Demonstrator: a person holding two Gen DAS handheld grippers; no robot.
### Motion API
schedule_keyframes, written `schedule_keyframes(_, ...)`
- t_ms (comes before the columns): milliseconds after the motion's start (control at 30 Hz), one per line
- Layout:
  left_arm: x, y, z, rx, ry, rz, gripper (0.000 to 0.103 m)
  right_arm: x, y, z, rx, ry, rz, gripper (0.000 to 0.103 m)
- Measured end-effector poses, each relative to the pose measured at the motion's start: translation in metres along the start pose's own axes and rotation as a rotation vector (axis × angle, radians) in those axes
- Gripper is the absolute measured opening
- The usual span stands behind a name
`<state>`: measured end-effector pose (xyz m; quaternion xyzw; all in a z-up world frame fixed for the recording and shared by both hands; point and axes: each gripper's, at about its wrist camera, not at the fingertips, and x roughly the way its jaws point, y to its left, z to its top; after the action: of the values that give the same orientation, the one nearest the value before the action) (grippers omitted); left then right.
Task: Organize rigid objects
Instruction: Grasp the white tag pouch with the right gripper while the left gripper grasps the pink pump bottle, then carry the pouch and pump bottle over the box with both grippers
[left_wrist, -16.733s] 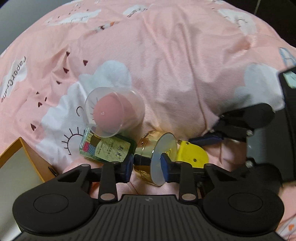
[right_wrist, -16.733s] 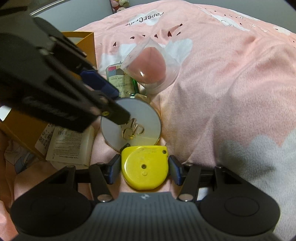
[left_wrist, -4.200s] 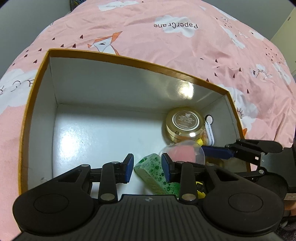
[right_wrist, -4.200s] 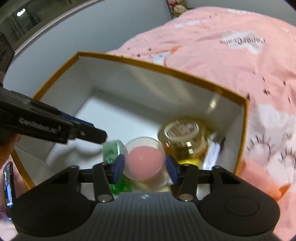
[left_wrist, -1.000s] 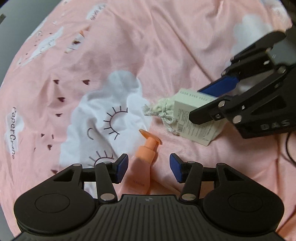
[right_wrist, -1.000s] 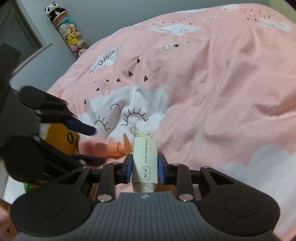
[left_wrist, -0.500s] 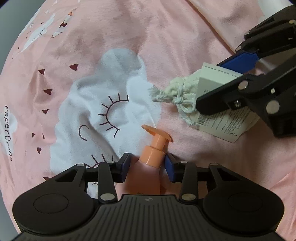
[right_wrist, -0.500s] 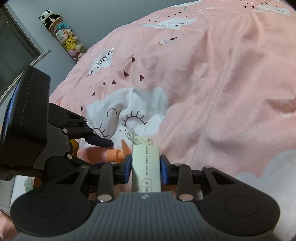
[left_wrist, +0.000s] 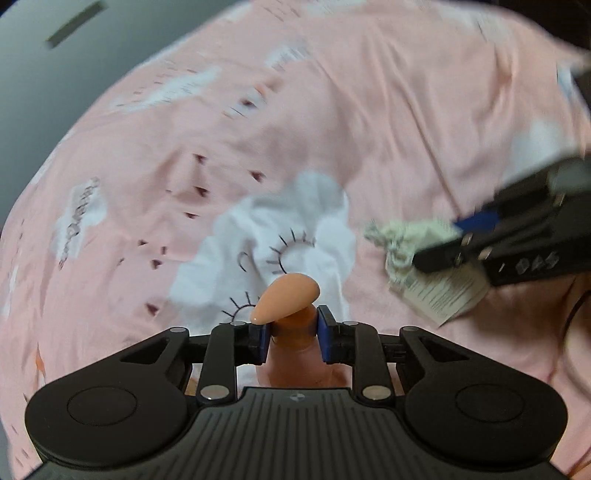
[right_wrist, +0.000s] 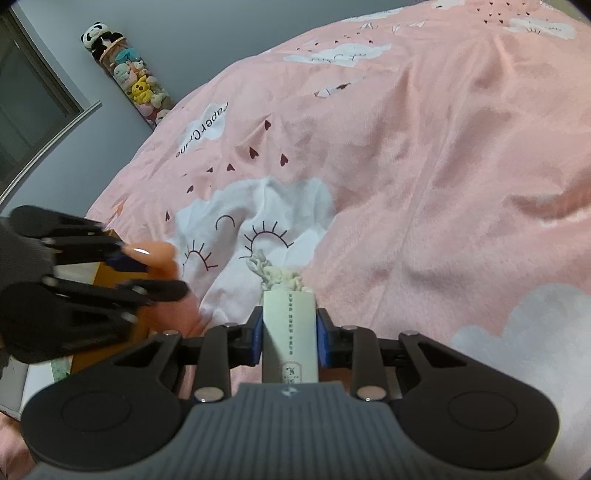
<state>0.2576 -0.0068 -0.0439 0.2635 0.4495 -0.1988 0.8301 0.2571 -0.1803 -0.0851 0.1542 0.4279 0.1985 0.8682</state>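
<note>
My left gripper (left_wrist: 291, 334) is shut on the neck of an orange pump bottle (left_wrist: 286, 297), lifted off the pink bedspread; its pump head points forward-left. It also shows in the right wrist view (right_wrist: 155, 254), between the left gripper's fingers. My right gripper (right_wrist: 289, 332) is shut on a pale boxed item (right_wrist: 289, 332) with a cream cloth drawstring pouch (right_wrist: 277, 275) bunched at its far end. In the left wrist view the box (left_wrist: 439, 293) and pouch (left_wrist: 402, 240) hang from the right gripper at the right edge.
The pink bedspread (right_wrist: 424, 166) with white cloud prints fills both views. The orange-walled cardboard box (right_wrist: 107, 273) sits at the left behind the left gripper. A tube of plush toys (right_wrist: 129, 77) stands against the grey wall.
My left gripper has closed on the pump bottle's neck and lifted it off the bedspread. My right gripper has stayed shut on the boxed item and raised it slightly.
</note>
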Motion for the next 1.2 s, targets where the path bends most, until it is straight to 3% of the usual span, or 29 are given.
schedule_keyframes(233,-0.081,0.017,-0.005,-0.176,-0.186,-0.03,0.029,-0.031,0.019,0.002,-0.031,-0.082,0.03,0.027)
schedule_keyframes(367,-0.122,0.031,-0.013,-0.215,-0.226,-0.021,0.029,-0.051,0.039,0.006,-0.057,-0.118,0.101,0.027)
schedule_keyframes(567,-0.16,0.054,-0.047,-0.263,-0.174,0.058,0.029,-0.072,0.083,0.013,-0.109,-0.119,0.281,0.027)
schedule_keyframes(733,-0.171,0.074,-0.086,-0.309,-0.086,0.122,0.029,-0.059,0.131,0.011,-0.16,-0.018,0.411,0.027)
schedule_keyframes(900,-0.172,0.093,-0.116,-0.288,-0.016,0.168,0.029,-0.034,0.184,0.008,-0.266,0.05,0.44,0.027)
schedule_keyframes(1200,-0.152,0.129,-0.148,-0.306,0.041,0.175,0.029,0.037,0.248,0.016,-0.294,0.163,0.44,0.027)
